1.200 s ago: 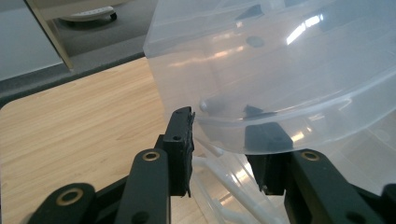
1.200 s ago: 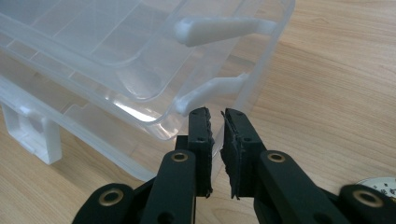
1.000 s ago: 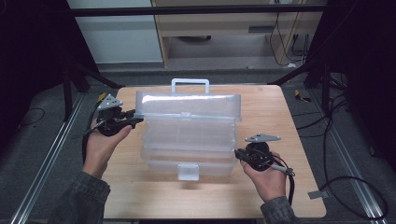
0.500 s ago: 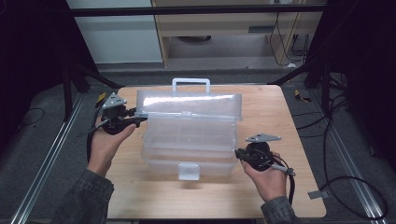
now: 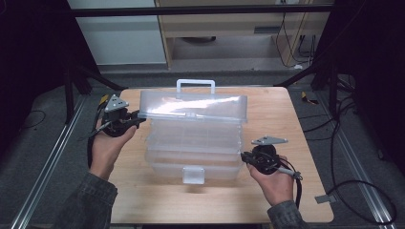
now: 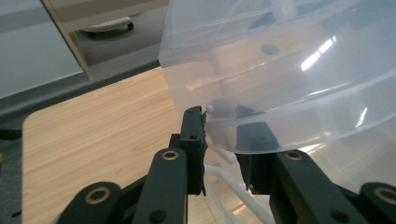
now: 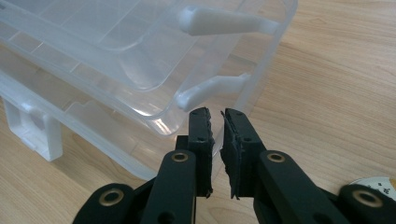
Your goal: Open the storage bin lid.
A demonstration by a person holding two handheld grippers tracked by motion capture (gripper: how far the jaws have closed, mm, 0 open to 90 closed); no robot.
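Left gripper [image 5: 136,116] at 9 o'clock of clear box [image 5: 193,152], jaws just been closing, now clamped on lid [image 5: 193,109] end wall, lid raised. Box mid-counter [image 5: 133,200], tiered trays fanned out, latch at 6 o'clock. Right gripper [image 5: 244,157] at 3 o'clock by lower tray corner, jaws clenched, nothing between.
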